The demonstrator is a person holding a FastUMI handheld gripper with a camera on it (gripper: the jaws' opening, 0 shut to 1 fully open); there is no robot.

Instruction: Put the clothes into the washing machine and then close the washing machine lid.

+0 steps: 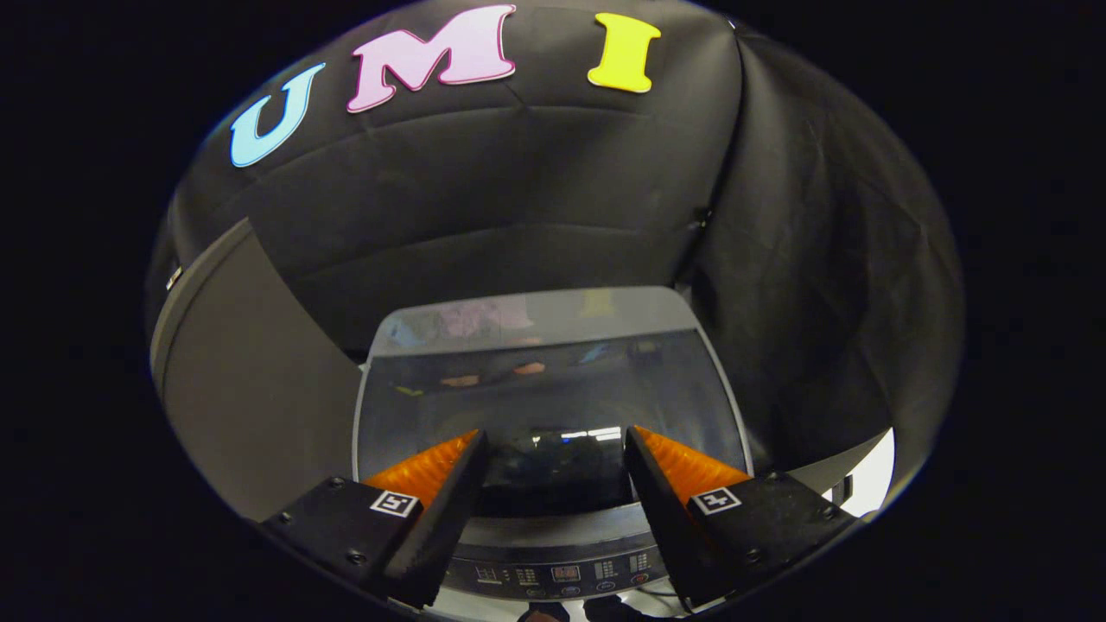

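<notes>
A top-loading washing machine sits just below and ahead of my fingers. Its dark glass lid (553, 380) lies flat and shut, with reflections across it and a grey band (536, 320) along its far edge. The control panel (562, 572) runs along the near edge, under the fingers. My gripper (555, 436) is open above the near part of the lid, with nothing between its fingers. Under the glass between the fingertips lies a dark shape (553, 471); whether it is clothing I cannot tell.
A large grey flat panel (251, 380) stands to the left of the machine. Black cloth walls close in behind and on the right. A bright white patch (873, 475) shows low at the right, past the right finger.
</notes>
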